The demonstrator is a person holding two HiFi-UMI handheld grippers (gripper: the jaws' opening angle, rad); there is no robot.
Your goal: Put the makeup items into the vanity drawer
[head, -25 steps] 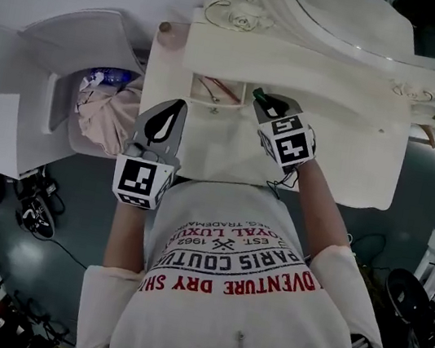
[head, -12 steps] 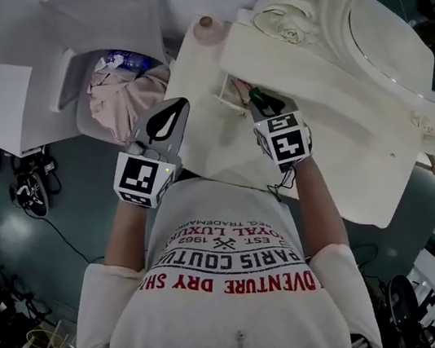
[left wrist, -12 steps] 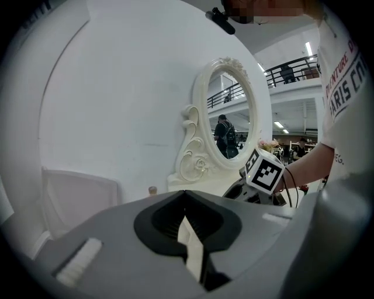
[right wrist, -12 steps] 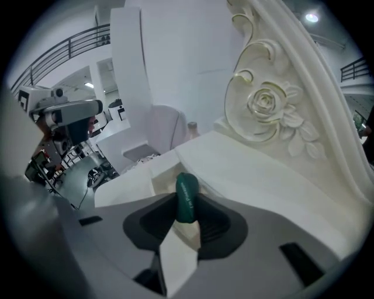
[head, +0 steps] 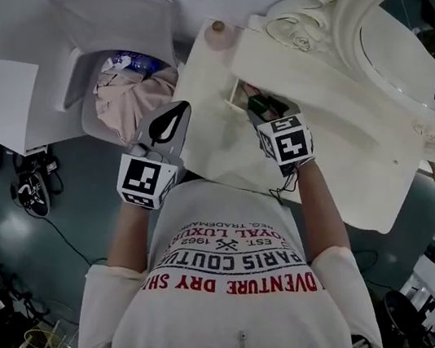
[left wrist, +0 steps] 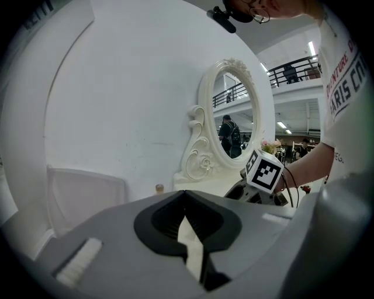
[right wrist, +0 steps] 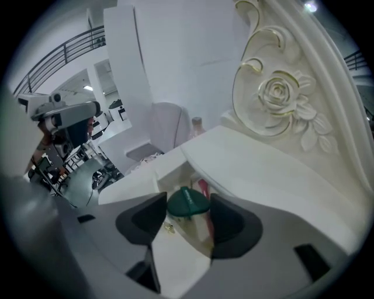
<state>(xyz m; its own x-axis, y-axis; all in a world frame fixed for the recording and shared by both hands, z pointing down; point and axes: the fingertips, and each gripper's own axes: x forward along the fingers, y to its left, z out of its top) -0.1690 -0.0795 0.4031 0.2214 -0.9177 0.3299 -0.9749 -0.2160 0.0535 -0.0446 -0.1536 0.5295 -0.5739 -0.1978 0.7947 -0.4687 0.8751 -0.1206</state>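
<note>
The right gripper's (right wrist: 186, 225) own view looks down between its opening fingers, which stand wide on either side of a pale makeup bottle with a dark green cap (right wrist: 188, 201). The bottle sits inside the open cream vanity drawer (right wrist: 165, 170), with a slim red makeup item (right wrist: 203, 188) just behind it. The head view gives only a dark sliver in that drawer, under the top of the cream vanity table (head: 205, 146). The left gripper (left wrist: 188, 228) hovers near the table's front edge, fingers closed together on nothing. Beyond it, the left gripper view alone shows the oval carved mirror (left wrist: 234, 117).
</note>
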